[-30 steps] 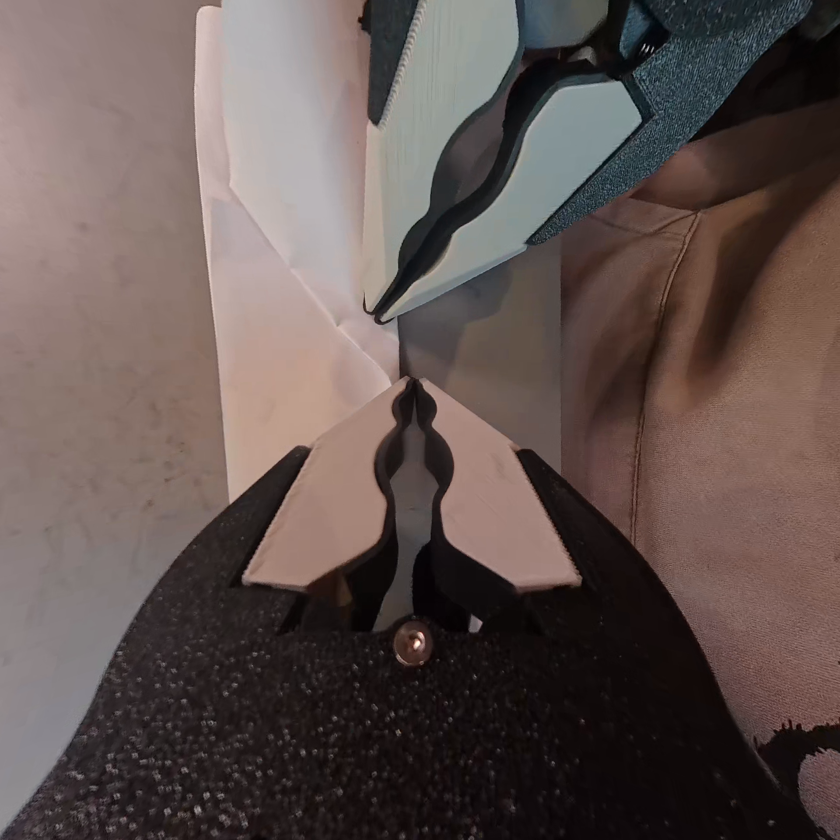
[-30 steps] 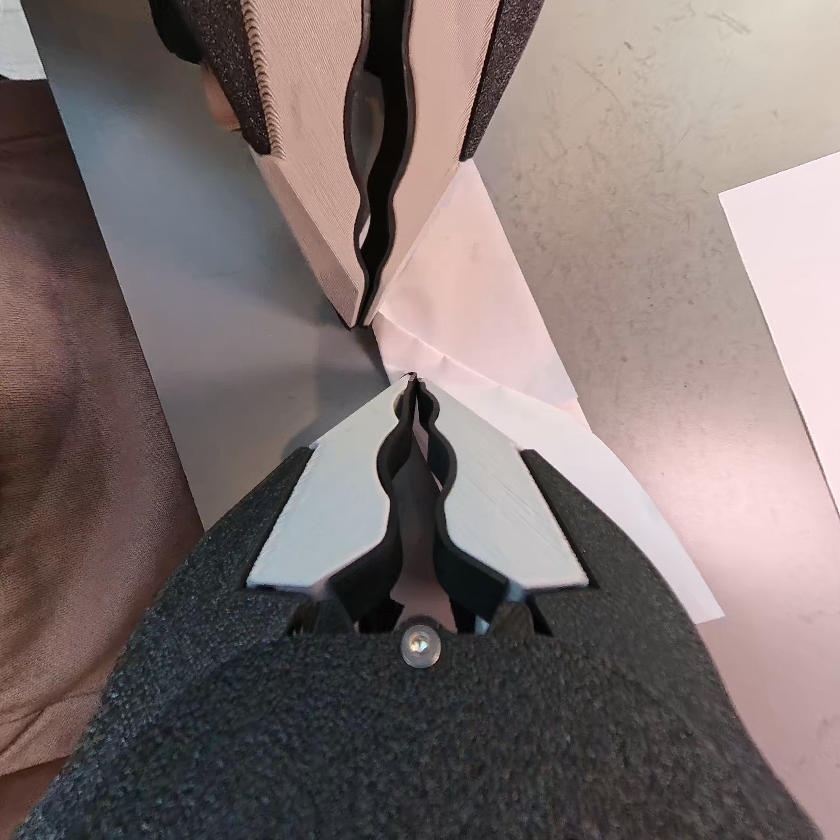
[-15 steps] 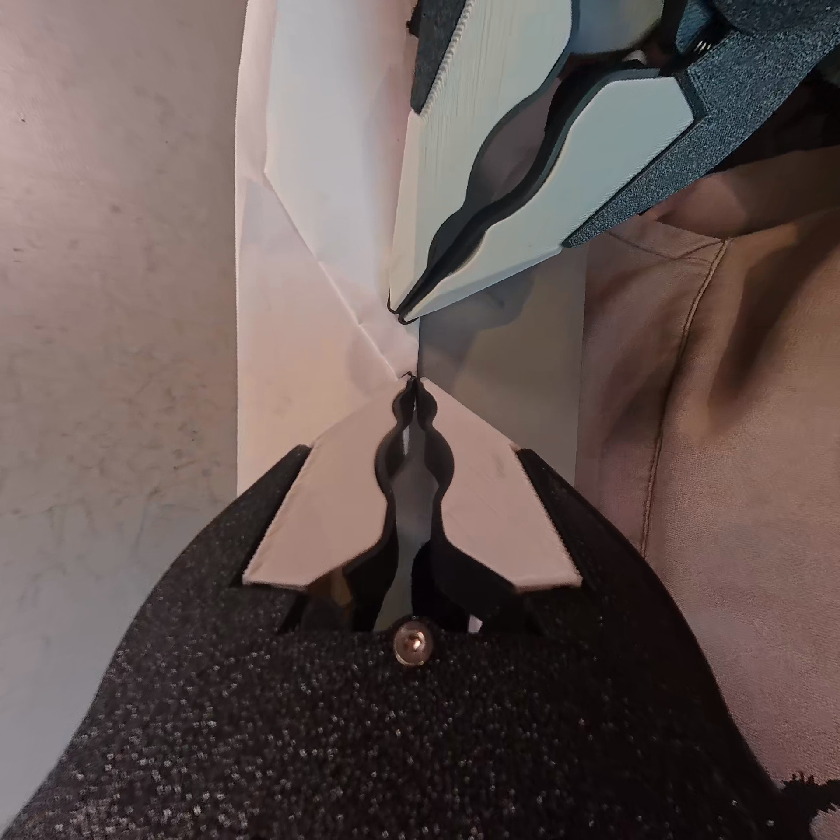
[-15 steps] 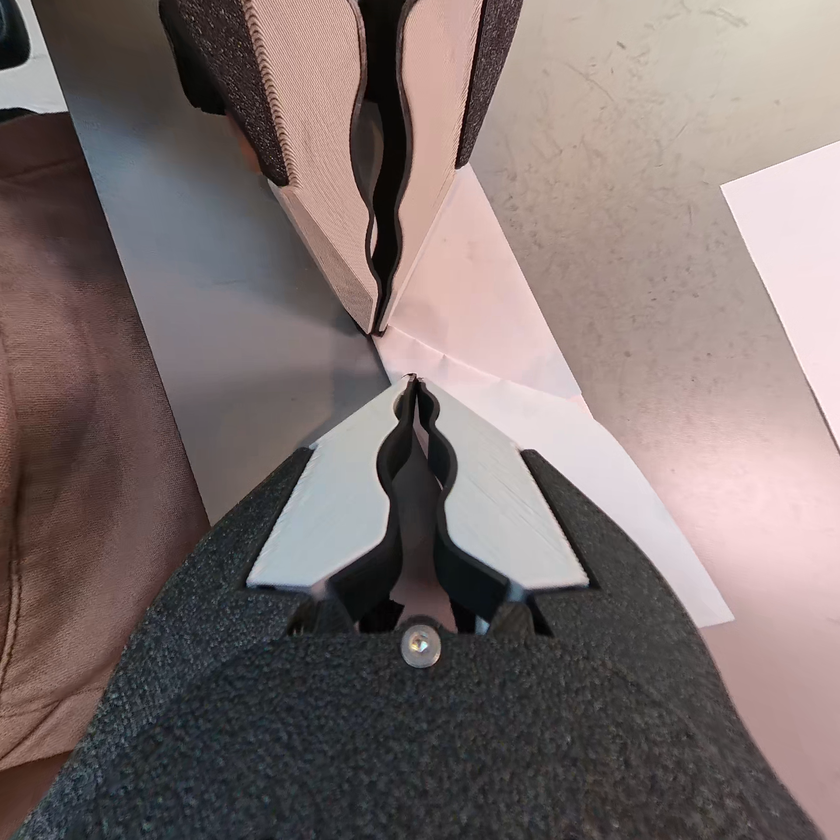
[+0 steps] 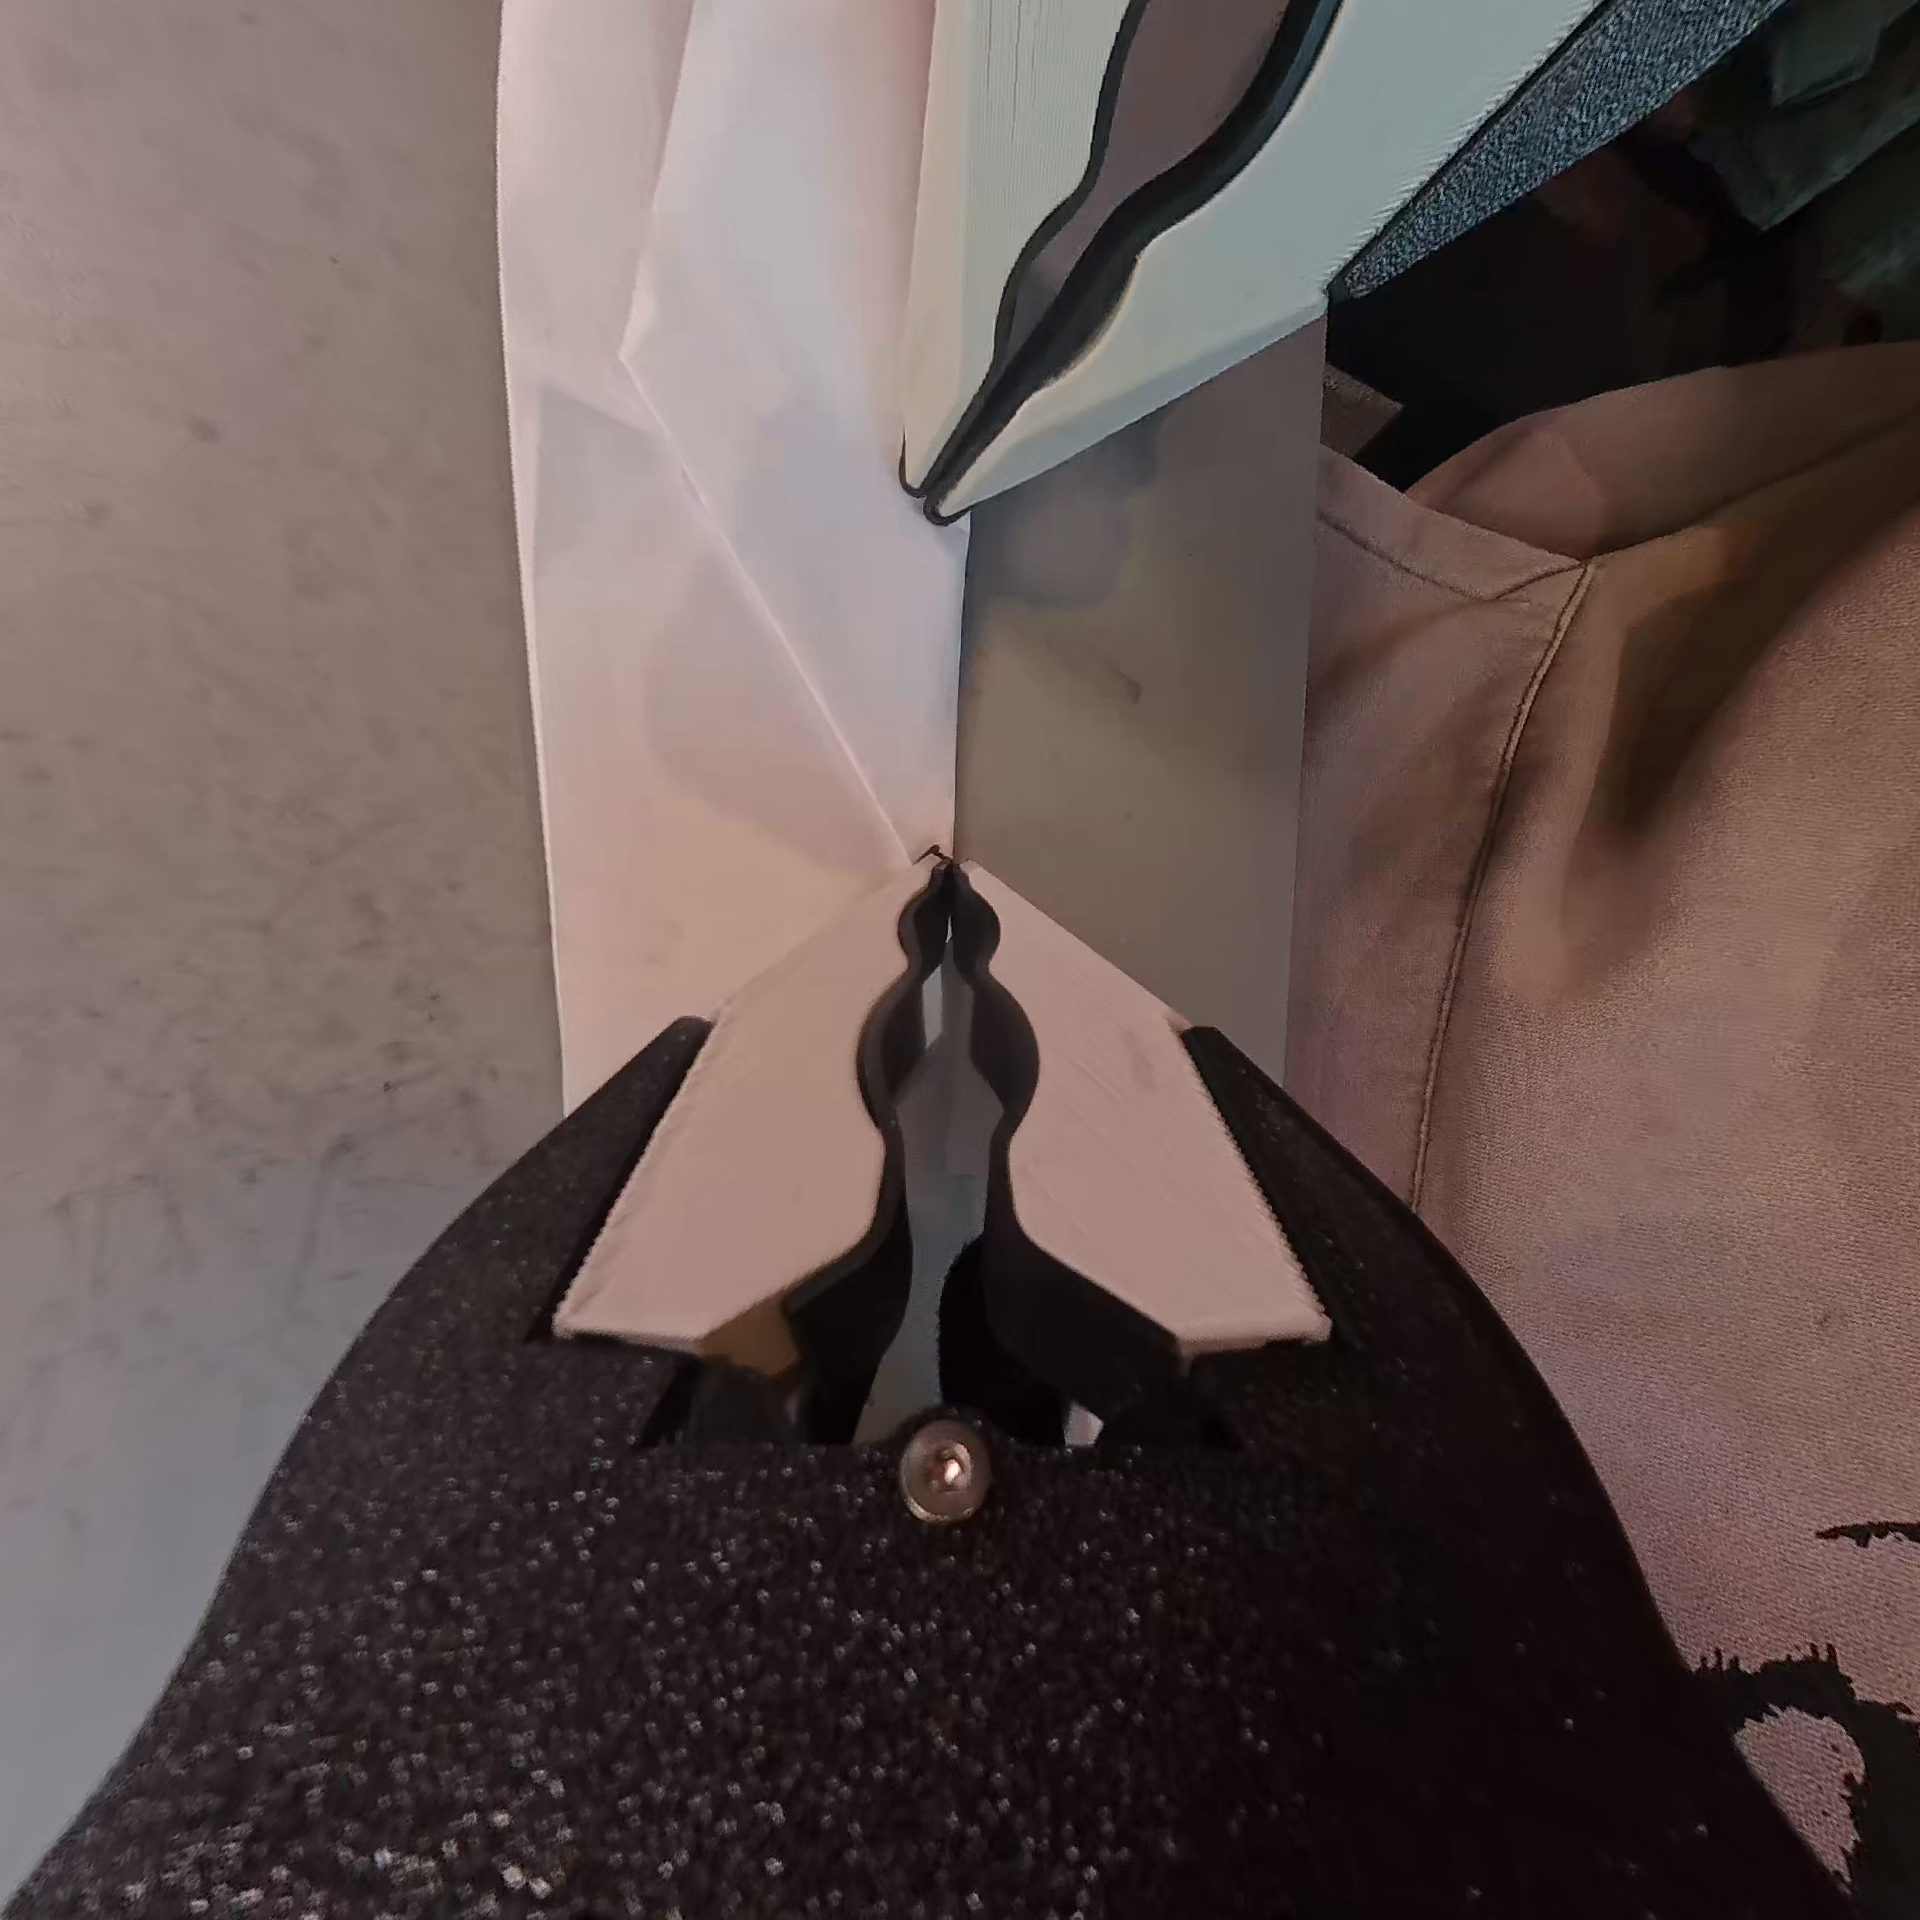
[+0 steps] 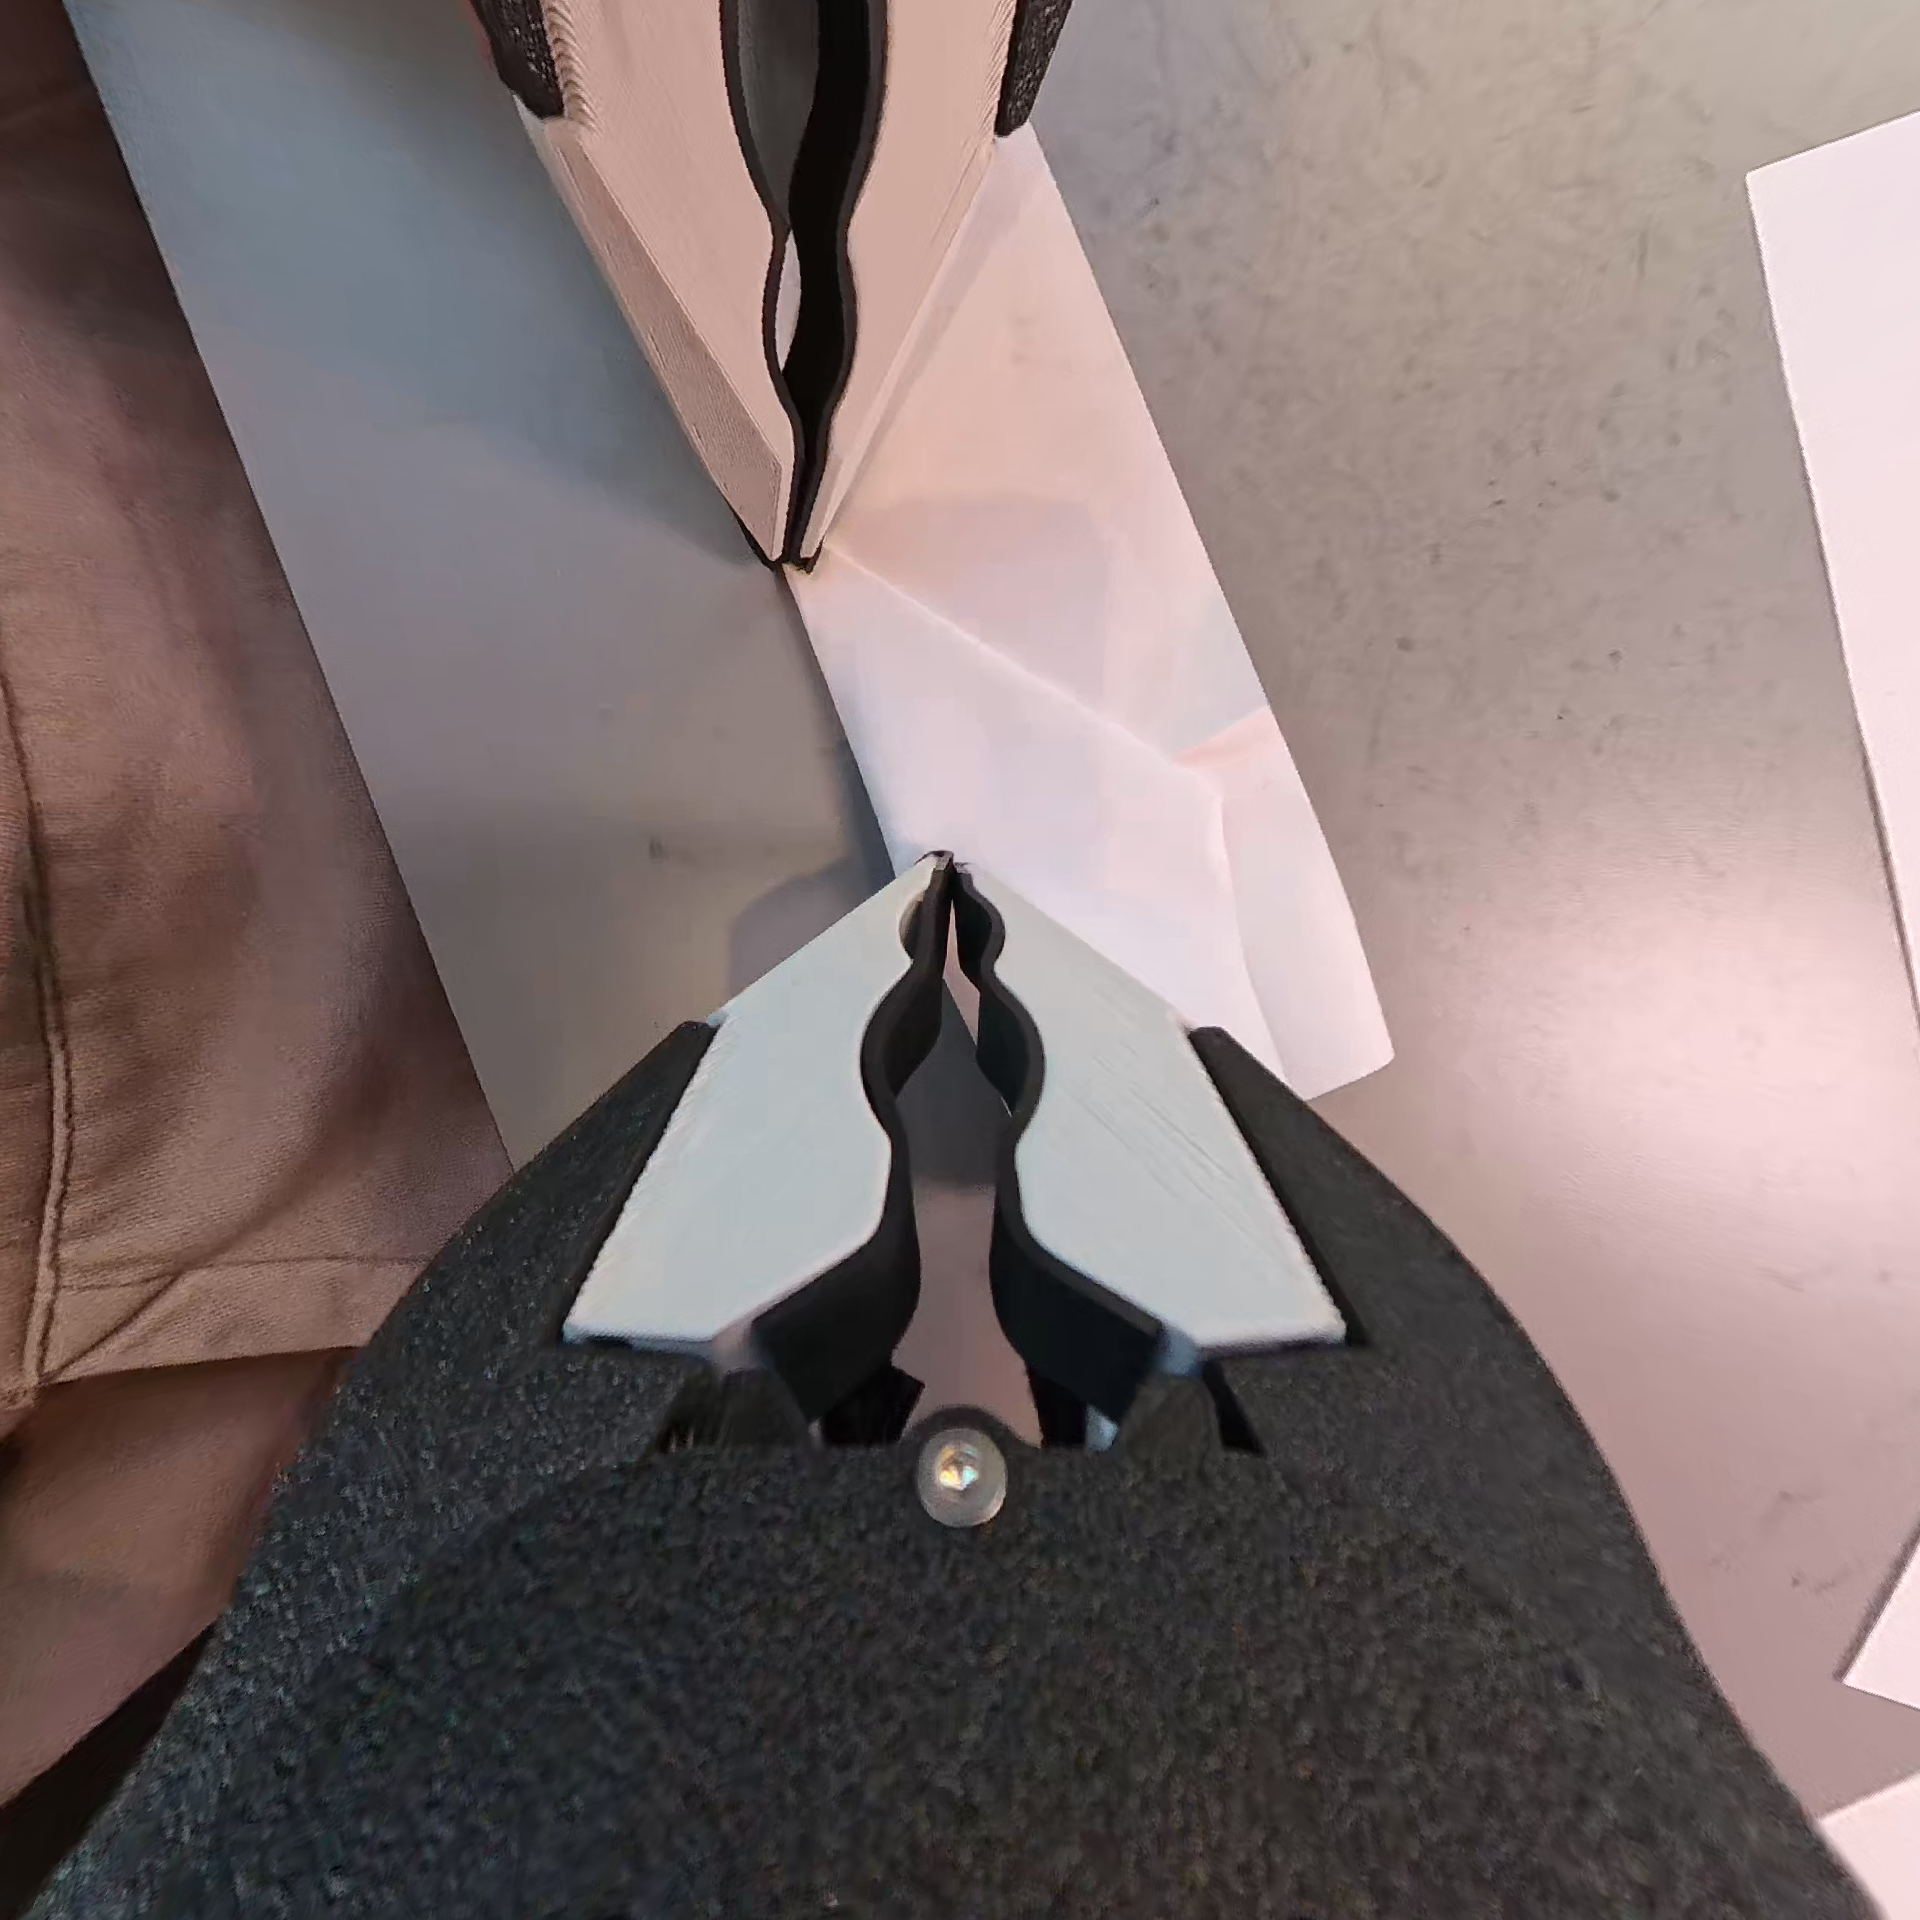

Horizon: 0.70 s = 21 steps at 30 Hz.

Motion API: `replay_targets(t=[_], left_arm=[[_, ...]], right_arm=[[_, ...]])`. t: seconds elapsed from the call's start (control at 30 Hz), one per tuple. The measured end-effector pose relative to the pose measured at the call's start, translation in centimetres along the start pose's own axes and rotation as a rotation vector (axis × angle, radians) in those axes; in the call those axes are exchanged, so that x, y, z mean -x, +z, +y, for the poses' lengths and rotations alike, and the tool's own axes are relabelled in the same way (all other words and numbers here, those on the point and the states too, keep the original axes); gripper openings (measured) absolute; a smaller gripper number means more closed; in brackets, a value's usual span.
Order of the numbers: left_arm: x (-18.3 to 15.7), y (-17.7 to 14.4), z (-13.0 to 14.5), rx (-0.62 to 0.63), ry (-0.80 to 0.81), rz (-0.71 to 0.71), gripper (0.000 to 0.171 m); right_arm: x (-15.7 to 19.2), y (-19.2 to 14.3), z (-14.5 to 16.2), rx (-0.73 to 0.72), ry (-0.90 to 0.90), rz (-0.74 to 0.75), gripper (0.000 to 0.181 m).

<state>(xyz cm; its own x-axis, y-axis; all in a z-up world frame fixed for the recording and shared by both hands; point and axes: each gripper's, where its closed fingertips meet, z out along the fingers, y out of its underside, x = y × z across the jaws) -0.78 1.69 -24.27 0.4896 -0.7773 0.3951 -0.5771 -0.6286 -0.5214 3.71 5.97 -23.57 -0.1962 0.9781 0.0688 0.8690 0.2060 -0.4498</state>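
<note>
If either gripper pulls too hard, the folded white paper (image 5: 727, 582) could rip or slip out — it is thin and held only by its edge. Nearest, the left gripper (image 5: 943, 871) has its jaws pressed together, pinching that edge. Farther along, the right gripper (image 5: 930, 499) pinches it too, above the grey table (image 6: 1507, 436).

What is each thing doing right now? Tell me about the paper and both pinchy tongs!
Folded white paper sheet: creased, lying on the grey table, pinched along its folded edge.
Left tongs: shut on the paper.
Right tongs: shut on the paper.
Other white sheets: lying flat.
</note>
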Motion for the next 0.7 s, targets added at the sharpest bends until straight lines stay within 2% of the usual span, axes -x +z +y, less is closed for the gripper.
replay_targets(t=[0.2, 0.37, 0.47, 0.57, 0.7], left_arm=[[0.0, 0.0, 0.0, -0.031, -0.008, -0.002, 0.000], [0.0, -0.1, 0.0, -0.030, -0.034, 0.025, 0.000], [0.0, -0.1, 0.0, -0.026, -0.051, 0.049, 0.000], [0.0, -0.1, 0.0, -0.008, -0.054, 0.059, 0.000], [0.0, -0.1, 0.0, 0.001, -0.074, 0.086, 0.000]], right_arm=[[-0.1, -0.2, 0.2, -0.038, -0.034, -0.005, 0.000], [-0.4, -0.6, -0.6, -0.075, -0.152, 0.054, 0.000], [1.1, -1.0, -1.9, -0.138, -0.254, 0.010, 0.000], [1.4, -0.3, -1.7, -0.093, -0.374, 0.033, 0.002], [1.5, 0.8, -1.9, -0.056, -0.424, 0.037, 0.000]])
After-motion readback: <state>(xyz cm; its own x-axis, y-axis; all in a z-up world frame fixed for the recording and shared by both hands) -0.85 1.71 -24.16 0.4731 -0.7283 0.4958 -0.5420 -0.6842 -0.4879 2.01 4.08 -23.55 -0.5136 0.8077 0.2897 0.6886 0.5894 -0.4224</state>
